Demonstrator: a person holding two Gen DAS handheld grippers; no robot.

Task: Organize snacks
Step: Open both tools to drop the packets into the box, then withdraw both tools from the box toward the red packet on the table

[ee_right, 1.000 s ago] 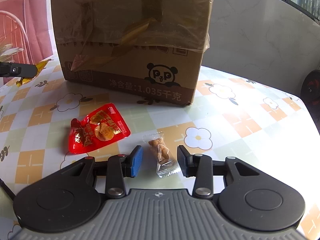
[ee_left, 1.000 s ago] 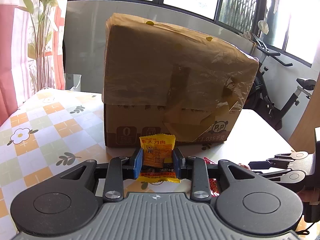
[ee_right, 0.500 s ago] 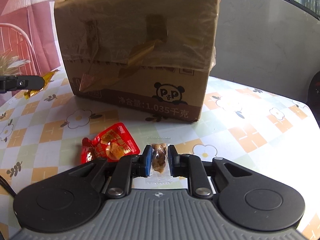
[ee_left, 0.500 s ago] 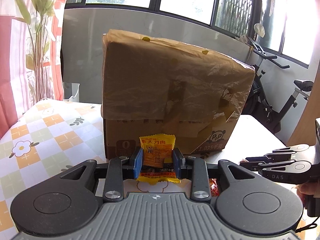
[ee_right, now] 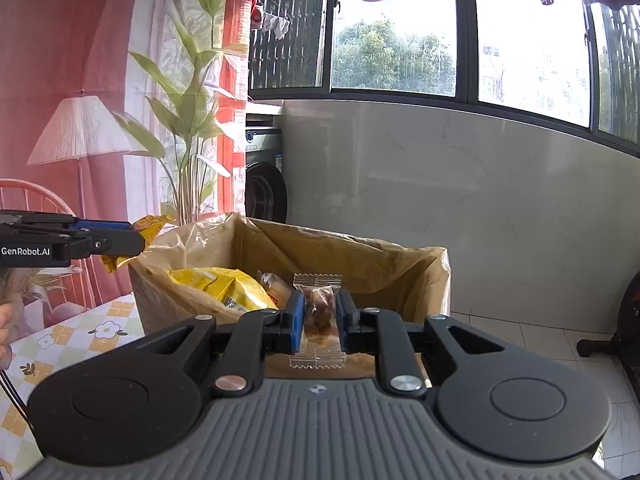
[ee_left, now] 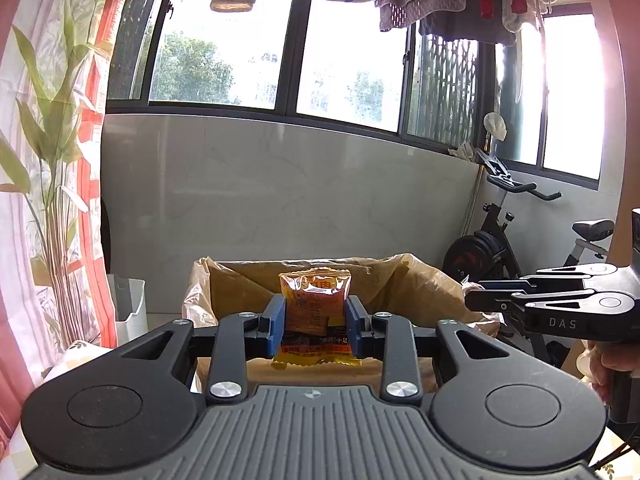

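— Two light, crinkly packets: our left gripper (ee_left: pixel 316 322) pinches the orange-yellow foil snack sachet (ee_left: pixel 315 312) by its flat middle, our right gripper (ee_right: pixel 318 322) the clear wrapper of brown nuts (ee_right: pixel 318 312), both held above the open plastic-lined cardboard box (ee_right: pixel 400 268).

— We'd judge film slippery, so mid-body grips suit. Only the right view shows yellow bags (ee_right: pixel 224 284) inside the box.

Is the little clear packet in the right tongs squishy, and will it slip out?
The clear packet looks light and crinkly: its ends stick out flat above and below the pads. The lumps inside seem firm, so the right tongs probably grip well. The smooth film might still slip if tugged.
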